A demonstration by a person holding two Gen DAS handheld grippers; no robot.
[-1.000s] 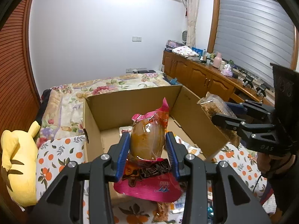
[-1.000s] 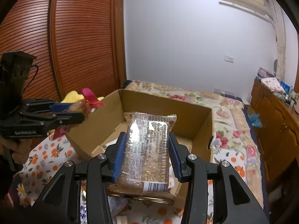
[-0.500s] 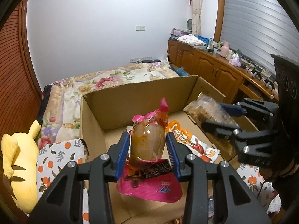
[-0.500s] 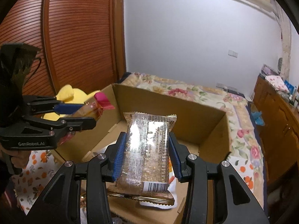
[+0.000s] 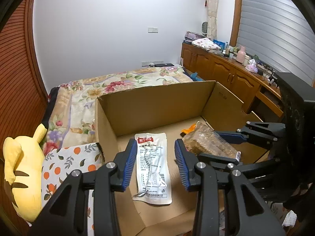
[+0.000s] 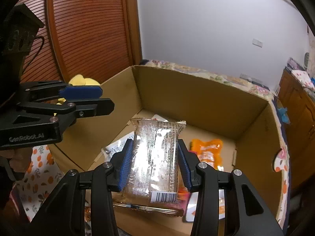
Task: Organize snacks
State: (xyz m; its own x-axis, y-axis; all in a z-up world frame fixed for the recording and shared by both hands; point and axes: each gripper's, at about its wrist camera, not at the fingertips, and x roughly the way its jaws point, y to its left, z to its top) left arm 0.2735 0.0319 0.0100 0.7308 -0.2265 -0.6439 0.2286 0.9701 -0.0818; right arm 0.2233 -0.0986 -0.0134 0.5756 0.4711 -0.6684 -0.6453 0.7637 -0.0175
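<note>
Below both grippers sits the open brown cardboard box [image 6: 196,98] — the right gripper [image 6: 153,165], clenched on the clear-wrapped grain bar [image 6: 155,157] pointing lengthwise away, hangs over it, while the left gripper [image 5: 155,163] gapes empty over a white flat pouch [image 5: 152,167].

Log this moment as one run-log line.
left gripper: open, empty, over cardboard box | right gripper: shut on grain bar packet, above box | white pouch, orange packet: in box

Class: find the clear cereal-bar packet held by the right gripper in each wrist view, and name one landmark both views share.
Left wrist: cereal-bar packet at right, over the box floor.
Right wrist: centre foreground, clamped in the right gripper.
Shared landmark: cardboard box.
</note>
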